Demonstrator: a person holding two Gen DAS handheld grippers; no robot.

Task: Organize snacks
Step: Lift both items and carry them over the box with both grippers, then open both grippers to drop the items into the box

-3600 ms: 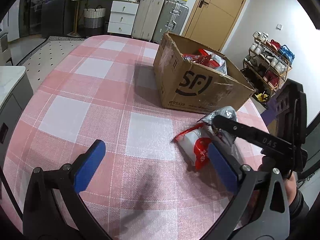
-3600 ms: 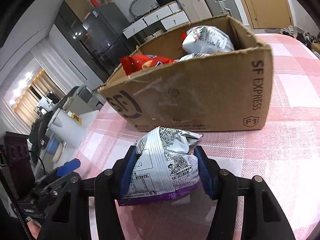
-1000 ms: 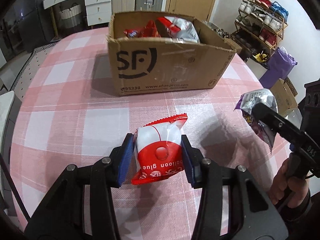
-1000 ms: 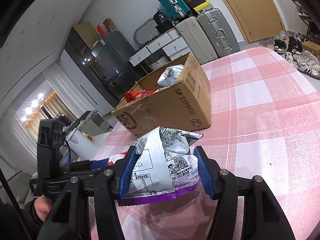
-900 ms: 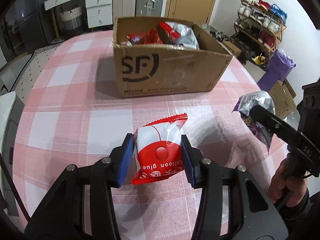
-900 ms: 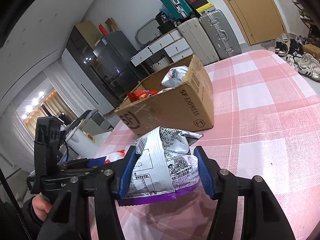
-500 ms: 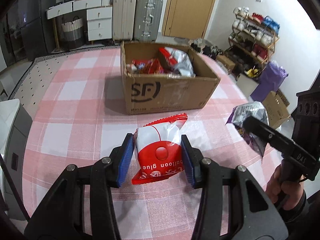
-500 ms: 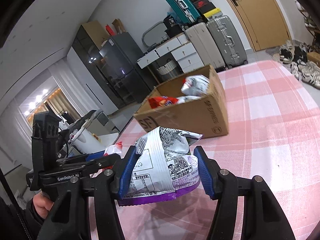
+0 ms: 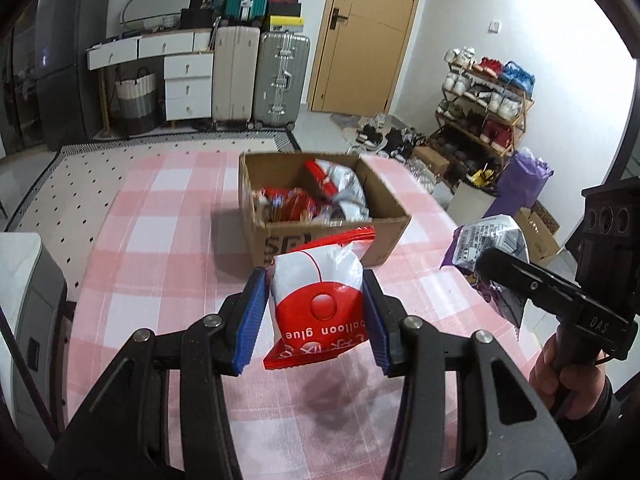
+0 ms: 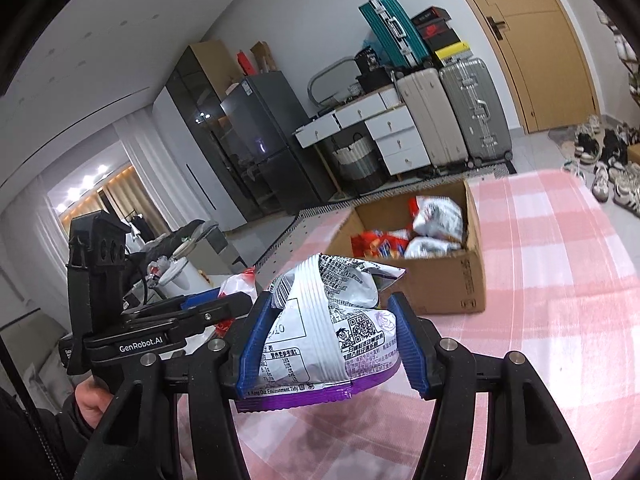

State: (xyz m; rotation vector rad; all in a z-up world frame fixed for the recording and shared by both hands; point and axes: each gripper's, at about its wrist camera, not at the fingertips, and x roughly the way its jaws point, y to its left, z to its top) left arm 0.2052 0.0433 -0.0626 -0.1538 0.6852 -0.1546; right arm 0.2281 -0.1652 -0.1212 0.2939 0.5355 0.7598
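My left gripper point(image 9: 314, 316) is shut on a red and white snack bag point(image 9: 320, 300) and holds it high above the pink checked table point(image 9: 160, 248). My right gripper point(image 10: 328, 344) is shut on a silver and purple snack bag point(image 10: 332, 332), also held above the table. The open cardboard box point(image 9: 384, 236) stands ahead of both grippers and holds several snack bags point(image 9: 312, 196). The box also shows in the right wrist view point(image 10: 444, 280). The right gripper with its bag shows at the right of the left wrist view point(image 9: 492, 256).
Suitcases point(image 9: 280, 76), white drawers point(image 9: 184, 84) and a door point(image 9: 368, 32) stand beyond the table. A shoe rack point(image 9: 488, 108) is at the right. A grey cabinet point(image 9: 28, 296) sits by the table's left edge.
Both grippers have risen higher above the table with their bags, so the box looks smaller and its inside shows more. Both grips are unchanged.
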